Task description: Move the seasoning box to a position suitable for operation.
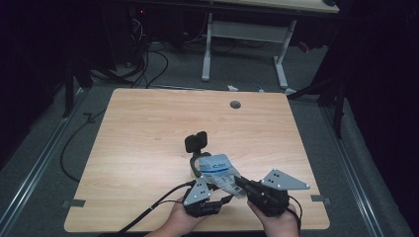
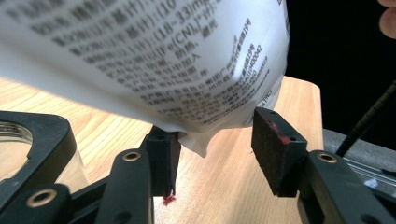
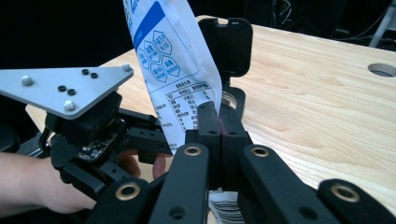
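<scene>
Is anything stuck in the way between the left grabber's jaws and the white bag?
Nothing visible is in the way. The white bag hangs with its bottom corner already between the left gripper jaws, which stand apart with open space around it. The right gripper pinches the bag from the other side.

Ahead of your left gripper (image 2: 212,156), the white packet (image 2: 154,56) runs off the top and left edges of its view, and the print nearest the lens is too blurred to read. A black ring-shaped part (image 2: 44,135) to that gripper's left is cut by the edge. Ahead of your right gripper (image 3: 219,128), the packet's top leaves the frame and its small print is illegible. The pads there hide the packet edge they clamp.
</scene>
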`<state>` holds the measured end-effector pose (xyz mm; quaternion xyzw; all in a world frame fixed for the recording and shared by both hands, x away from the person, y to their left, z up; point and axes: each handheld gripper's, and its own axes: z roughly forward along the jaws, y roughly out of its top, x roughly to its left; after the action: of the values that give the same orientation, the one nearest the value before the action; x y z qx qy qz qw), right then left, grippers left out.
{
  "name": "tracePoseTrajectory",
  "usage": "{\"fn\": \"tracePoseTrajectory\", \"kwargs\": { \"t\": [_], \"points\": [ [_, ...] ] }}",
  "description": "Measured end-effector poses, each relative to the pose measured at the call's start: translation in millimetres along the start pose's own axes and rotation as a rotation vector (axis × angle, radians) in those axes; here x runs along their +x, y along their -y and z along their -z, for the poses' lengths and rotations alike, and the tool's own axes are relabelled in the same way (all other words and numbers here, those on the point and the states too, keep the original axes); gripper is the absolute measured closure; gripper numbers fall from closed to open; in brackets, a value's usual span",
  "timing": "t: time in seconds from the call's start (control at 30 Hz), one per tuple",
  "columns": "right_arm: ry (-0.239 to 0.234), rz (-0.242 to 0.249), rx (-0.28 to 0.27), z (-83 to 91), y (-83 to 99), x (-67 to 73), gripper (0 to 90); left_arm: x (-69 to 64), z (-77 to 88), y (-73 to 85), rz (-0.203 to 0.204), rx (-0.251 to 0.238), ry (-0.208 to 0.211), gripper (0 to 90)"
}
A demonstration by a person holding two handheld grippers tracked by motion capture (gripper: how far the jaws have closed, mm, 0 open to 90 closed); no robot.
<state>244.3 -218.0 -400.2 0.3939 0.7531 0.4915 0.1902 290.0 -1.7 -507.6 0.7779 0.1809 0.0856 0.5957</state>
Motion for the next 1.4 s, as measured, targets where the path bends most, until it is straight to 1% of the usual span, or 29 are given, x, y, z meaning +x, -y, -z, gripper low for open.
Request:
{"fn": "tracePoseTrajectory", "kwargs": {
  "t": [0.07, 0.1, 0.17, 0.2, 0.27, 0.3, 0.33, 0.4, 0.43, 0.57, 0.6, 0.63, 0.73, 0.77, 0.87, 0.9, 1.0, 1.13, 1.27, 1.33, 1.37, 1.4],
  "points": [
    [0.015, -0.003, -0.005, 0.9, -0.2, -0.2, 90.0, 1.2, 0.4, -0.2, 0.014, -0.006, -0.036, 49.3],
    [0.019, -0.011, -0.008, 1.1, 0.0, -1.1, 90.0, 2.2, 0.6, -0.2, 0.025, -0.010, -0.042, 48.0],
    [0.019, -0.020, -0.008, 0.8, 0.7, -3.3, 90.0, 5.0, 0.9, -0.4, 0.035, -0.005, -0.032, 47.0],
    [0.025, -0.020, -0.004, 0.1, 1.2, -4.2, 90.0, 5.4, 0.8, -0.4, 0.034, -0.005, -0.024, 45.7],
    [0.024, -0.029, 0.004, -1.4, 2.9, -6.1, 90.0, 4.2, 0.7, -0.5, 0.010, -0.004, -0.013, 41.1],
    [0.020, -0.034, 0.004, -2.1, 3.6, -6.4, 90.0, 2.8, -0.6, -0.4, -0.007, 0.005, -0.008, 37.2],
    [0.013, -0.034, 0.003, -2.6, 4.2, -6.5, 90.0, 2.5, -2.1, -0.1, -0.010, 0.013, 0.002, 32.6],
    [0.007, -0.040, 0.001, -3.3, 4.1, -6.0, 90.0, 2.4, -4.8, 0.6, -0.010, 0.026, 0.018, 27.0],
    [0.008, -0.035, -0.002, -3.7, 3.7, -5.6, 90.0, 1.8, -5.8, 0.9, -0.013, 0.026, 0.017, 23.9],
    [-0.003, -0.028, -0.001, -5.8, 1.3, -1.7, 90.0, -2.5, -9.2, 1.8, -0.046, 0.036, 0.020, 16.9],
    [-0.006, -0.024, 0.000, -6.3, 0.4, -0.6, 90.0, -3.9, -10.0, 1.8, -0.056, 0.040, 0.019, 17.0],
    [-0.007, -0.019, -0.001, -6.8, -0.4, 0.7, 90.0, -5.0, -10.6, 1.6, -0.064, 0.041, 0.010, 17.6],
    [-0.006, -0.009, -0.001, -8.1, -1.6, 3.3, 90.0, -4.9, -10.4, 0.6, -0.062, 0.040, -0.004, 22.6],
    [-0.007, -0.012, -0.002, -8.3, -1.5, 3.4, 90.0, -4.4, -9.7, 0.3, -0.065, 0.038, -0.016, 25.7],
    [-0.011, -0.017, -0.003, -9.3, -0.7, 4.0, 90.0, -4.7, -10.1, 0.1, -0.075, 0.039, -0.026, 30.1],
    [-0.012, -0.017, -0.003, -10.0, -0.5, 4.3, 90.0, -5.3, -10.2, -0.1, -0.080, 0.039, -0.033, 31.1],
    [-0.011, -0.015, 0.000, -11.5, 0.0, 5.1, 90.0, -4.9, -10.5, -0.4, -0.076, 0.036, -0.037, 34.4],
    [-0.010, -0.020, 0.000, -12.8, 0.6, 4.9, 90.0, -5.7, -10.4, -0.8, -0.088, 0.032, -0.049, 38.3],
    [0.001, -0.028, 0.000, -13.4, 0.7, 2.7, 90.0, -7.4, -10.3, -1.4, -0.099, 0.030, -0.045, 44.5],
    [0.007, -0.028, 0.006, -13.8, 0.6, 2.4, 90.0, -7.7, -10.1, -1.4, -0.099, 0.027, -0.040, 50.0],
    [0.007, -0.028, 0.007, -14.1, 0.7, 2.2, 90.0, -8.2, -10.0, -1.4, -0.100, 0.024, -0.038, 51.7],
    [0.008, -0.028, 0.008, -14.2, 0.7, 2.0, 90.0, -8.2, -10.0, -1.3, -0.093, 0.022, -0.030, 53.0]
  ]
}}
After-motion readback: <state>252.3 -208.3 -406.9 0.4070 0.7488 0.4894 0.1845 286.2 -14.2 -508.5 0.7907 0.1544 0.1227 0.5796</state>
